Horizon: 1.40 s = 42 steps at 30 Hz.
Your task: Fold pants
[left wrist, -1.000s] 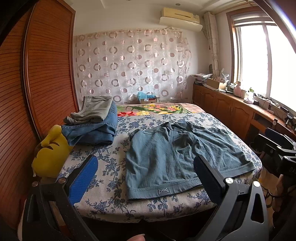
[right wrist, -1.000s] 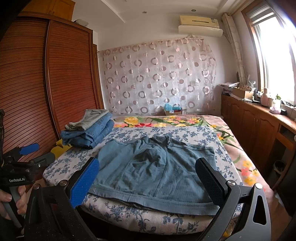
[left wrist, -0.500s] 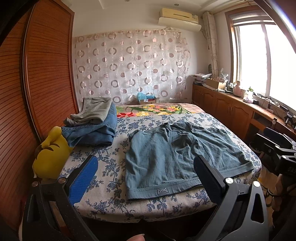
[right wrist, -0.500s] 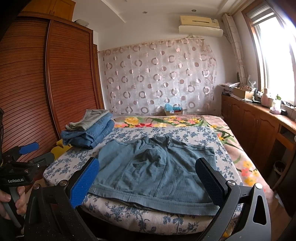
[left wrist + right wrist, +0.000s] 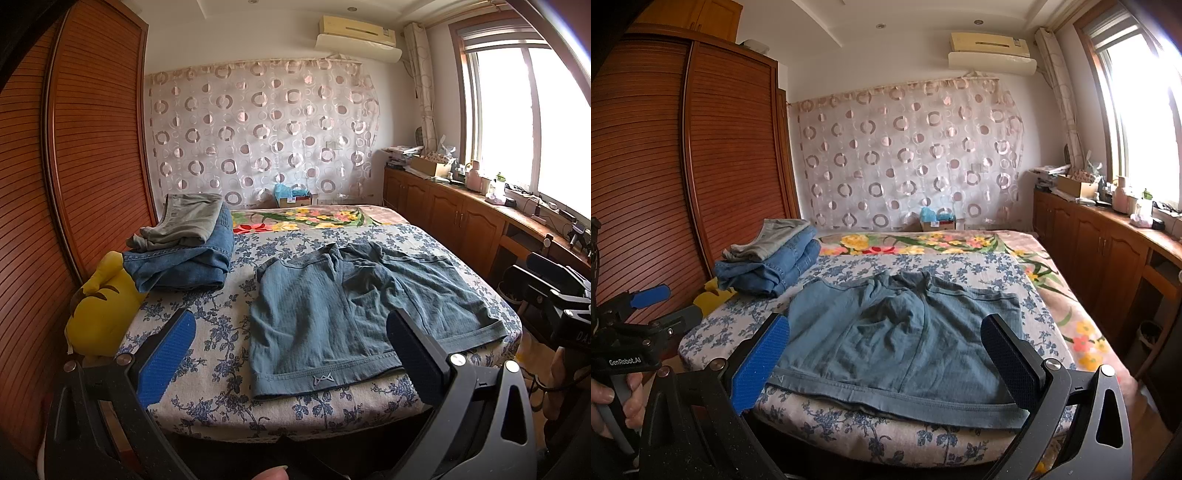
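Note:
Blue-grey shorts (image 5: pixel 354 314) lie spread flat on the bed's near end, hem toward me; they also show in the right wrist view (image 5: pixel 905 339). My left gripper (image 5: pixel 291 347) is open and empty, held above the near bed edge in front of the shorts' left leg. My right gripper (image 5: pixel 886 354) is open and empty, held in front of the hem. The left gripper also shows at the left edge of the right wrist view (image 5: pixel 646 310), and the right gripper at the right edge of the left wrist view (image 5: pixel 550 288).
A stack of folded jeans and grey pants (image 5: pixel 184 251) sits at the bed's left side, beside a yellow plush toy (image 5: pixel 99 314). A wooden wardrobe (image 5: pixel 74 166) stands left. Wooden cabinets (image 5: pixel 461 221) run under the window on the right. The flowered bedsheet (image 5: pixel 229 332) covers the bed.

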{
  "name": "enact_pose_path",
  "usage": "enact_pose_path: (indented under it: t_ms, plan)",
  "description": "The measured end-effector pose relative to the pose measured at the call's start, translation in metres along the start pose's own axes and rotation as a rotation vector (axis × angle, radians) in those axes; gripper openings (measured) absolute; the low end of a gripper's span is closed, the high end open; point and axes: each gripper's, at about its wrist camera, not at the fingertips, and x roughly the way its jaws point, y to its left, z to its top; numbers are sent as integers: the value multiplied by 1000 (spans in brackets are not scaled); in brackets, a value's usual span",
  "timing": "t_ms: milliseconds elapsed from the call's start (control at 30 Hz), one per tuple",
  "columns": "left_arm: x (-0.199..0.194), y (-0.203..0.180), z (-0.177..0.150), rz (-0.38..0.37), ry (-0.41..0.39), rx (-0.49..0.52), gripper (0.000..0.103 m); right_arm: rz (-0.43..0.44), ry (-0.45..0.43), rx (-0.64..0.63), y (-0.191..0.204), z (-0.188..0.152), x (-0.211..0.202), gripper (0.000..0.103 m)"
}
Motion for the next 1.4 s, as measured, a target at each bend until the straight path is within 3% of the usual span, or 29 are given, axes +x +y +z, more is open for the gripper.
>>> enact_pose_path:
  t_ms: [1200, 1400]
  plan:
    - [-13, 7, -8, -4, 11, 0, 103, -6, 1, 6, -2, 1, 0, 103]
    - [2, -6, -8, -27, 32, 1, 103, -8, 11, 6, -5, -1, 0, 103]
